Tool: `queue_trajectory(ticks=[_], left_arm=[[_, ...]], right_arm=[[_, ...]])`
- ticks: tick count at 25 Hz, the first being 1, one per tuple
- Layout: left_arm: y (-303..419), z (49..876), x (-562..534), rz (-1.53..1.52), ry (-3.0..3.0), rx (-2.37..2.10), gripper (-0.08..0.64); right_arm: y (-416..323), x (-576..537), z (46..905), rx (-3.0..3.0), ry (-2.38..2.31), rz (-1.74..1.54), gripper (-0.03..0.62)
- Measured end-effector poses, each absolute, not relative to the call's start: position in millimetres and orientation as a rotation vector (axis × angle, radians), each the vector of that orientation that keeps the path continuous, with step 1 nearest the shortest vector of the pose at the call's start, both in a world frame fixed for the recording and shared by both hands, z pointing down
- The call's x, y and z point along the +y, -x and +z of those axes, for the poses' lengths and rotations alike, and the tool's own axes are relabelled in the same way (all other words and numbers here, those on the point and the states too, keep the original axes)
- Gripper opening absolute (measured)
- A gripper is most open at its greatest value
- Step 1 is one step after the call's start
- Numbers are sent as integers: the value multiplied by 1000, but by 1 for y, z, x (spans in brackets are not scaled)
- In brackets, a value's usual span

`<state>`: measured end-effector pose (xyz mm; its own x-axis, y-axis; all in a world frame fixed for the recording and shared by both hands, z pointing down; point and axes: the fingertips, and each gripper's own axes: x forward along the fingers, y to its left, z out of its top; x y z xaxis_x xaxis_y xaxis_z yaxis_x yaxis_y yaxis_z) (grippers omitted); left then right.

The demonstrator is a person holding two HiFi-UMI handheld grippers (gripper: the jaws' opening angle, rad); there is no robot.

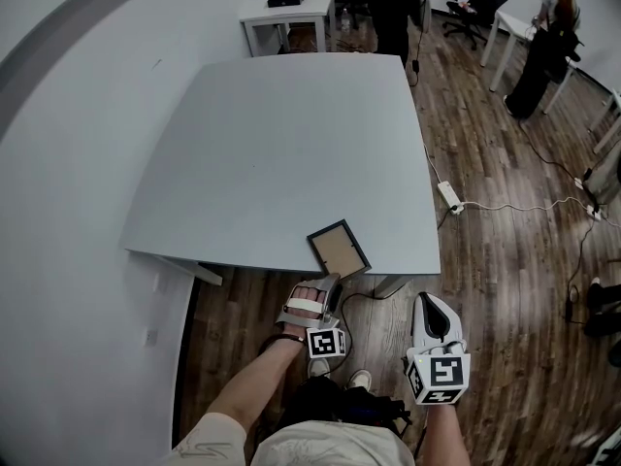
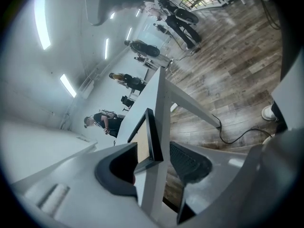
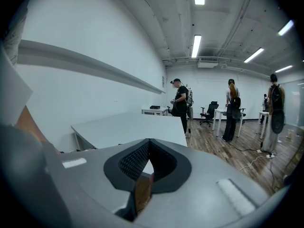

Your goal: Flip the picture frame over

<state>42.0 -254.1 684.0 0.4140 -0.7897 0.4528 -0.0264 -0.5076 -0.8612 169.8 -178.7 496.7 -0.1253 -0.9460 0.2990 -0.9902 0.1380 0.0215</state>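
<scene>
A small black picture frame (image 1: 339, 249) with a brown inner panel lies flat at the near edge of the grey table (image 1: 281, 153), one corner reaching over that edge. My left gripper (image 1: 328, 287) is at this corner from below the table's front. In the left gripper view its jaws stand open on either side of the frame (image 2: 148, 134) and the table edge (image 2: 159, 184), and the frame sits close to the left pad. My right gripper (image 1: 428, 304) hangs off the table to the right, over the floor, shut on nothing (image 3: 148, 159).
A power strip (image 1: 449, 196) with a white cable lies on the wood floor right of the table. A small white table (image 1: 291, 13), an office chair (image 1: 482, 6) and several standing people are at the far end. A wall runs along the left.
</scene>
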Motion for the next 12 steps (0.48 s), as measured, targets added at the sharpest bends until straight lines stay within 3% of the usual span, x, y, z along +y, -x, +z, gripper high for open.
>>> queue_trajectory(ticks=[4, 12], left_arm=[[-45, 673, -252, -1120, 1903, 733, 287], [-46, 605, -234, -827, 2265, 979, 291]], right_arm=[[-172, -179, 496, -2177, -1905, 263, 21], [-173, -185, 488, -2194, -1914, 246, 23]])
